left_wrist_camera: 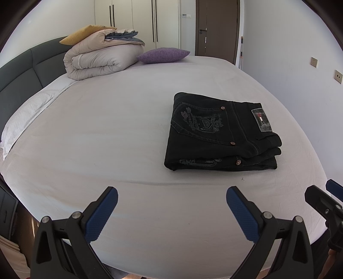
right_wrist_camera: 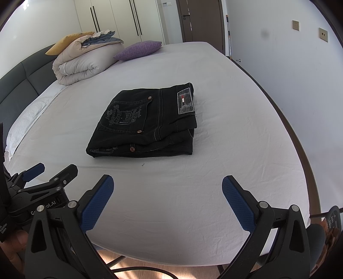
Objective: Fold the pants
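Hovering over the near edge of the bed (left_wrist_camera: 128, 133), the left gripper (left_wrist_camera: 171, 212) and right gripper (right_wrist_camera: 168, 201) are held side by side, each with jaws spread wide and nothing gripped between the blue pads. A strip of wood floor (right_wrist_camera: 137, 264) is seen below the near edge. A broad stretch of bare white sheet lies around the pants (right_wrist_camera: 145, 120), which rest folded into a compact black stack mid-bed, well apart from both grippers. The waistband patch (right_wrist_camera: 186, 100) is turned toward the right wall, the stack's longer side running left to right. Farther back, a rolled duvet (left_wrist_camera: 103, 58) and purple pillow (left_wrist_camera: 163, 54) sit by the headboard (left_wrist_camera: 19, 75), with wardrobes (left_wrist_camera: 137, 19) and a door (left_wrist_camera: 217, 28) behind.
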Demonstrator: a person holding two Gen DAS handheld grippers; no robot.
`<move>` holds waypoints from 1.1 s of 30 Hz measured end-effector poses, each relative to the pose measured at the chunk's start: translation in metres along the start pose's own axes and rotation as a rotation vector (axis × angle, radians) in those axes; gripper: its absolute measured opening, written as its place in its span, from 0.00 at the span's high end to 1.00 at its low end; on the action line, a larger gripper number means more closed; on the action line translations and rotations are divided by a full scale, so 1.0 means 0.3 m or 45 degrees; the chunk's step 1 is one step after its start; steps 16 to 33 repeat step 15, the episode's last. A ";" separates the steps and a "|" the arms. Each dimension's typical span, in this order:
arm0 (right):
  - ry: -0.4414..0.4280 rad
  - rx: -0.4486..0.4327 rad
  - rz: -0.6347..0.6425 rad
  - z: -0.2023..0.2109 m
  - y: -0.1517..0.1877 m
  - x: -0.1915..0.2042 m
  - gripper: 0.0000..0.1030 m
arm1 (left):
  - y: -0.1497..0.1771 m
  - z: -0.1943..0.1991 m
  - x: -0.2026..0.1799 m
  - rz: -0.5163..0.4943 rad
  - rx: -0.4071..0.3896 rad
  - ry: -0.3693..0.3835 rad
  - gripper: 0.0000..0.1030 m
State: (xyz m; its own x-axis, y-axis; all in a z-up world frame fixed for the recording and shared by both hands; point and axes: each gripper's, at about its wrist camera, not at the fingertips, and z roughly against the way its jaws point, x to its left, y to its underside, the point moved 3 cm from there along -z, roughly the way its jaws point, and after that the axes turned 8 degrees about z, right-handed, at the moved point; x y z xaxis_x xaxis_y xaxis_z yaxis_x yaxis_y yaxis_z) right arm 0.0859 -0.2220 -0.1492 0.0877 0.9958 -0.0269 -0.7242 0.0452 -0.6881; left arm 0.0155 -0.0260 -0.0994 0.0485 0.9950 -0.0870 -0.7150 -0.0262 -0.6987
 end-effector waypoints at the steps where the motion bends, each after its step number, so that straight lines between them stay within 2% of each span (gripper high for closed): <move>1: -0.001 0.001 0.000 -0.001 0.004 0.004 0.00 | 0.008 0.001 -0.002 -0.002 0.002 -0.001 0.00; 33: -0.006 0.009 -0.010 -0.008 0.001 -0.003 0.00 | 0.034 0.018 0.021 -0.004 0.000 -0.001 0.00</move>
